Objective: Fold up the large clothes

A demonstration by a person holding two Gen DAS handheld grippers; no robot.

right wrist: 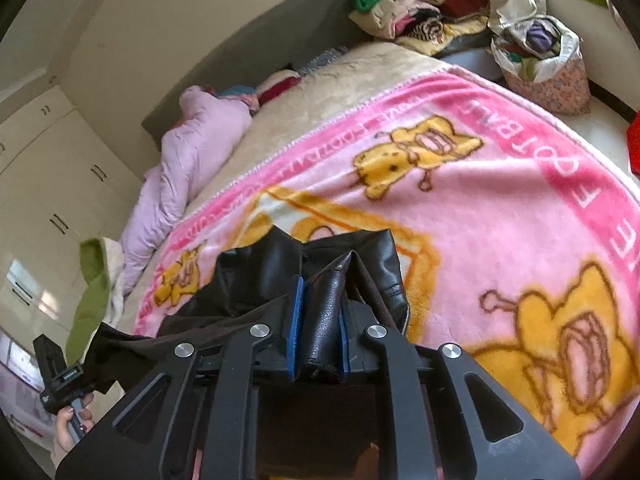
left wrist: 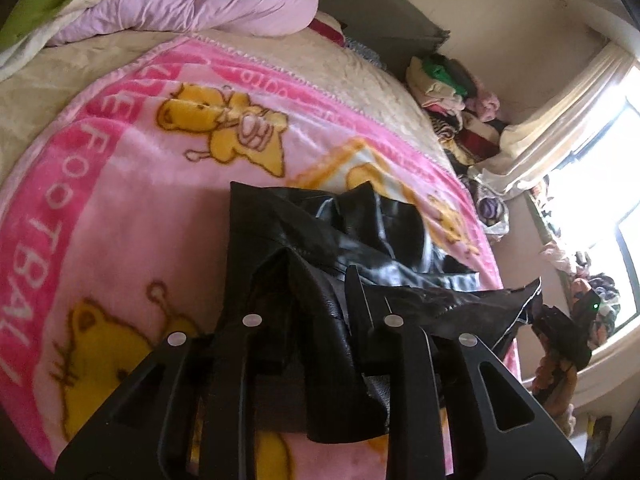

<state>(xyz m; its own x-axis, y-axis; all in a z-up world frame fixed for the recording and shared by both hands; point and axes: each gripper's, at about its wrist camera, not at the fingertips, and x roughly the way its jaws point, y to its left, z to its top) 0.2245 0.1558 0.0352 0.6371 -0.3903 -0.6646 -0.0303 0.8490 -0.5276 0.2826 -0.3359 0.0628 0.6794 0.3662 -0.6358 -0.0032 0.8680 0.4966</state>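
1. Wardrobe (right wrist: 48, 184): cream doors with dark handles, at the far left of the right wrist view.
2. Left gripper (left wrist: 316, 280): black leather jacket (left wrist: 320, 232) fills the space between its fingers; the leather hides the pads, so a grip cannot be confirmed. In the right wrist view a hand (right wrist: 70, 424) holds this tool at the lower left.
3. Jacket: stretched between both tools, its far part resting on the pink bear-print blanket (left wrist: 120, 184) on the bed.
4. Right gripper (right wrist: 320, 312): blue pads (right wrist: 297, 320) clamped on a thick fold of the jacket.
5. Clothes pile (right wrist: 404, 12): loose garments heaped beyond the bed's far corner.
6. Floral bag (right wrist: 548, 80): open-topped, just beside the blanket's far edge, stuffed with purple and mixed fabrics.
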